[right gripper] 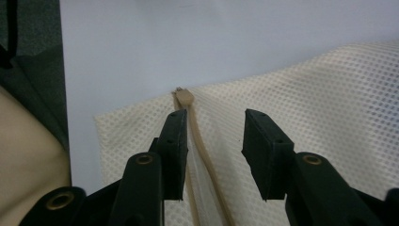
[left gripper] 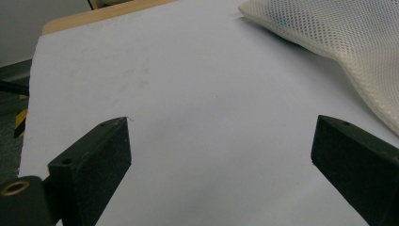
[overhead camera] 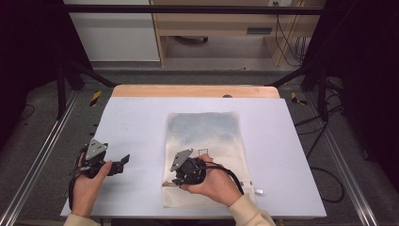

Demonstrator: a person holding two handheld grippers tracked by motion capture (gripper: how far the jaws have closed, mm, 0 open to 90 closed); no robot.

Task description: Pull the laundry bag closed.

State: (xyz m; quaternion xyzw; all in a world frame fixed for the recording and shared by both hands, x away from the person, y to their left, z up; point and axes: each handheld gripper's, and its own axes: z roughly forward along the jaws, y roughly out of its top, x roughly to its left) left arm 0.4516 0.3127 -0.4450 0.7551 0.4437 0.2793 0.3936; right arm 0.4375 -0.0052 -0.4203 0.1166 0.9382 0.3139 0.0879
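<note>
The cream mesh laundry bag [right gripper: 329, 113] lies flat on the white table sheet [overhead camera: 131, 117], its tan zipper tape [right gripper: 202, 146] running up between the jaws of the right gripper [right gripper: 214, 146], which stand partly spread and pinch nothing yet. The tape's end tab [right gripper: 183, 96] sits just ahead of the left jaw (nearly touching it), so a closing pinch could slide off the thin tape and catch only loose mesh, dragging the bag. The left gripper [left gripper: 221, 155], jaws wide apart over bare sheet, is well aside from the bag and cannot steady it.
</note>
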